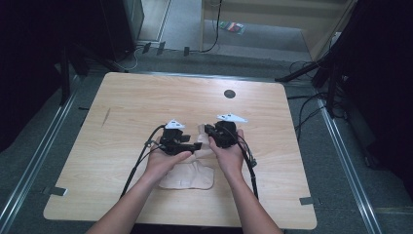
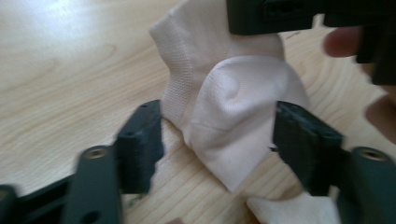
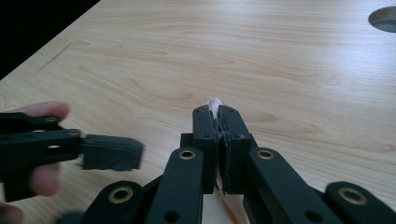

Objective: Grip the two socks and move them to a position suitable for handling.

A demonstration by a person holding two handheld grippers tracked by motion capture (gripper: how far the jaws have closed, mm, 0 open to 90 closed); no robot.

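Two grippers work one pale cream knitted sock (image 2: 233,116), which lies on the light wooden table (image 1: 146,97) near the middle of its near edge, between my hands. In the high view another stretch of the same cream fabric (image 1: 192,176) spreads flat just below my hands, closer to that edge; whether it is a second sock or the rest of this one I cannot tell.

My right gripper (image 3: 217,122) is clenched, its black jaws pressed together with a sliver of the cream fabric peeking out above them. I judge I hold it pinched so that this end stays anchored and slightly lifted, giving the other hand something taut to work against.

My left gripper (image 2: 217,135) is released: its jaws stand apart on either side of the bunched, rounded fold of the sock, neither pad pressing on it. The fabric sits between them, so the opening looks set for taking a fresh hold lower on the sock. The two grippers face each other closely, tips almost meeting over the cloth, which keeps the sock short and manageable between them rather than dragging across the wood.
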